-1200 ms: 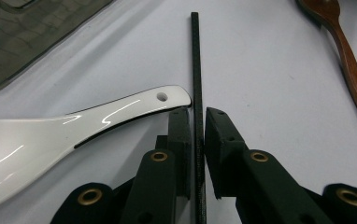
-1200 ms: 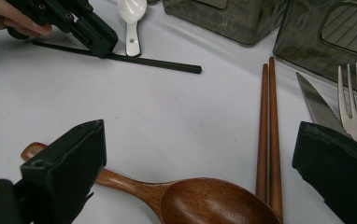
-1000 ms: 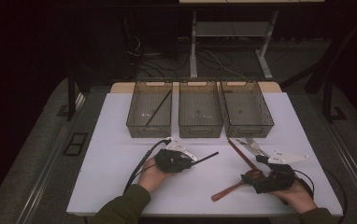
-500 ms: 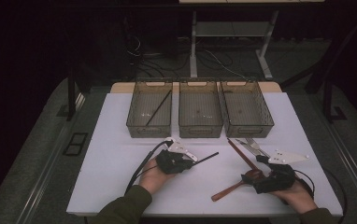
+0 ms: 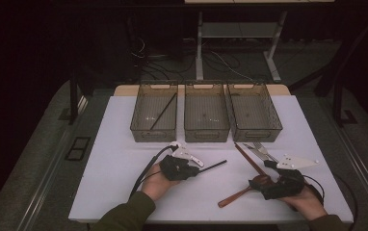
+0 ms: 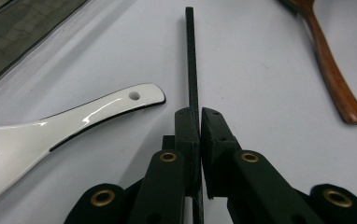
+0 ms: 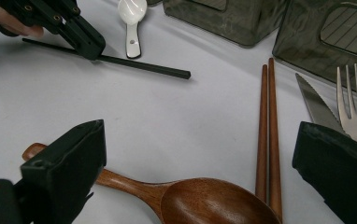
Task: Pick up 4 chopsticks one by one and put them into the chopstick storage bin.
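My left gripper is shut on a black chopstick that lies on the white table and points right. A white ceramic spoon lies just beside it. My right gripper stands open at the front right, its jaws on either side of the bowl of a wooden spoon without touching it. A pair of wooden chopsticks lies just beyond that spoon.
Three dark mesh bins stand in a row at the back; the left one holds a black chopstick. A fork and a knife lie right of the wooden chopsticks.
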`<state>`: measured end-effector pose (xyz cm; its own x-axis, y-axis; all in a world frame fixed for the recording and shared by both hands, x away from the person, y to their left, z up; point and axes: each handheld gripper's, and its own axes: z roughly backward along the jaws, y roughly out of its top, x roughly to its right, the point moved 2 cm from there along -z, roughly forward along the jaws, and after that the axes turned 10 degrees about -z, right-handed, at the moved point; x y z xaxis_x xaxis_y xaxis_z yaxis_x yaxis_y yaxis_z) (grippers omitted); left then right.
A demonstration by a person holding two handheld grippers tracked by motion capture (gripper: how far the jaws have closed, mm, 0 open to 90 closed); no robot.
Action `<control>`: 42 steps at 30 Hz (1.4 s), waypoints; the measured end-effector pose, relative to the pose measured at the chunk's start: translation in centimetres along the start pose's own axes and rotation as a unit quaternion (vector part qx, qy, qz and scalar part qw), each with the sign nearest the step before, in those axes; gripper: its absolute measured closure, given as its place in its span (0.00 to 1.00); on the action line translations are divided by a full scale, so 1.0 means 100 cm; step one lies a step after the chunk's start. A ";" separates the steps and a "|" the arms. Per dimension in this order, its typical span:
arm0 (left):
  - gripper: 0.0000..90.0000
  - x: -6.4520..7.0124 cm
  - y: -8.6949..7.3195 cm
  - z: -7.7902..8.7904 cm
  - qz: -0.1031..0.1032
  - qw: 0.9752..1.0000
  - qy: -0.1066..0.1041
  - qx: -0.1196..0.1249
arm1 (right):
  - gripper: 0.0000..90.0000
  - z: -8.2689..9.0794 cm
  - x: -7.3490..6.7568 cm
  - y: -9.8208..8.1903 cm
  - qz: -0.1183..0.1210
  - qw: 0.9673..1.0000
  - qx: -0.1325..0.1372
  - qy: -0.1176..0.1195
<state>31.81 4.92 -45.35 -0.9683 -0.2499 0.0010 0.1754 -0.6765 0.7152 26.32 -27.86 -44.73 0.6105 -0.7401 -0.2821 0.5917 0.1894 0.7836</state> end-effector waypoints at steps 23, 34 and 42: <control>0.95 0.000 0.002 0.032 -0.013 1.000 0.002 0.011 | 0.04 -0.002 -0.002 -0.001 0.002 1.000 -0.002 0.005; 0.95 -0.010 -0.002 0.052 0.001 0.999 0.022 0.029 | 0.04 -0.001 -0.002 0.000 0.003 1.000 -0.001 0.004; 0.95 -0.019 -0.008 0.067 0.013 0.999 0.037 0.037 | 0.04 -0.001 -0.002 0.000 0.003 1.000 -0.002 0.004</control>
<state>32.31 10.52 -41.25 -0.9470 -0.3198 -0.0298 0.1839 -0.6162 0.7659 26.27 -27.67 -44.79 0.6182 -0.7339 -0.2813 0.5898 0.1966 0.7832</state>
